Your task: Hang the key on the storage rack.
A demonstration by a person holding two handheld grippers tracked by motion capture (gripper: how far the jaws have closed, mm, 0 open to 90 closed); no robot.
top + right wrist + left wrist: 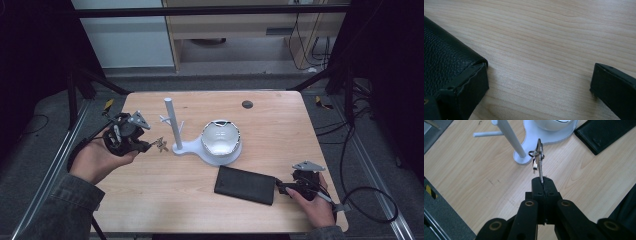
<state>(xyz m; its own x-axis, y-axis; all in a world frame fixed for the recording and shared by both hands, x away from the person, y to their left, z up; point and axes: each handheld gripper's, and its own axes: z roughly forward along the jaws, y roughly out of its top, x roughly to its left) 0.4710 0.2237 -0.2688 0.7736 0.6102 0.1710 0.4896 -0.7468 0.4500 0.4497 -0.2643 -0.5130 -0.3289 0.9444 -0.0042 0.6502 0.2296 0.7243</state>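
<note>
- Wooden table (165, 180); left gripper (542, 181) clamped shut on keys (538, 157), right gripper (539, 82) wide open, holding nothing, beside wallet (246, 184)
- Step looks like hanging; next, ring onto stand (172, 122) peg

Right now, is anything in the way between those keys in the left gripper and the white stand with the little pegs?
Nothing visible blocks them. The left gripper is shut on the keys, held above bare table, with the white stand just beyond. The wallet lies off to the side, by the right gripper.
</note>
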